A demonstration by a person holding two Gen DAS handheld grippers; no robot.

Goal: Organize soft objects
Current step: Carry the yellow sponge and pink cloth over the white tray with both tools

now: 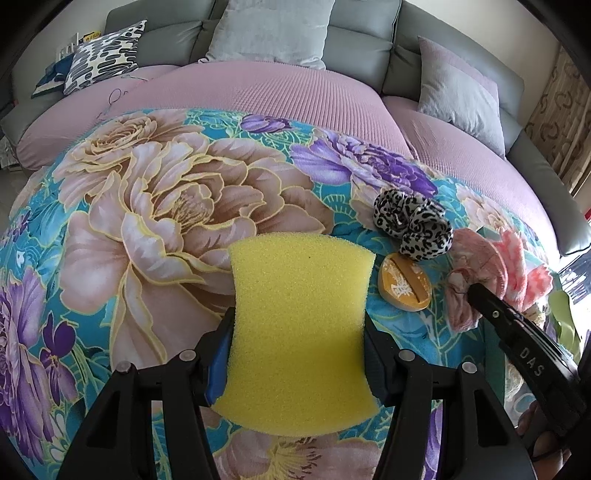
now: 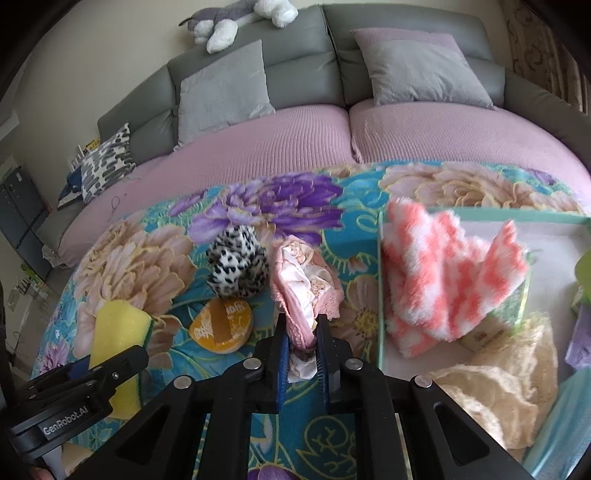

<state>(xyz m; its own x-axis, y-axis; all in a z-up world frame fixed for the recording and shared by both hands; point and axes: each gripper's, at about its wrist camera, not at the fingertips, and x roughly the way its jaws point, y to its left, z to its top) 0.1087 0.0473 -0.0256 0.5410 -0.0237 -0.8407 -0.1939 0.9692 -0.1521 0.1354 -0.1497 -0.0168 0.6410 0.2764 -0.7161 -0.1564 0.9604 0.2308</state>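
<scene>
Nearest the lens, the left tool [image 1: 299, 328] grips a yellow sponge [image 1: 300, 325] across its narrow waist, both pads pressed into the foam; in the right wrist view the sponge [image 2: 120, 332] shows a green scrub layer along one edge. The right tool [image 2: 302, 334] is clamped on the lower end of a pink cloth [image 2: 303, 291], whose bunched upper part lies on the sheet just ahead.

Largest in view, a grey sofa [image 2: 295, 66] carries a pink cover [image 2: 258, 147] and plain grey cushions [image 2: 225, 92], with a black-and-white patterned cushion [image 2: 107, 162] at its left end and a plush toy [image 2: 240, 18] on the backrest. A floral sheet [image 1: 147, 206] in teal, peach and purple is spread across the front of the seat. At the right sits a green-rimmed box [image 2: 380, 280]; a fluffy pink-and-white cloth [image 2: 450, 273] hangs over its rim, and a cream lace piece [image 2: 506, 380] lies inside.

On the sheet, a leopard-print scrunchie [image 2: 238, 264] lies just left of the pink cloth, and an orange oval pad [image 2: 221, 326] lies in front of the scrunchie, between sponge and pink cloth.
</scene>
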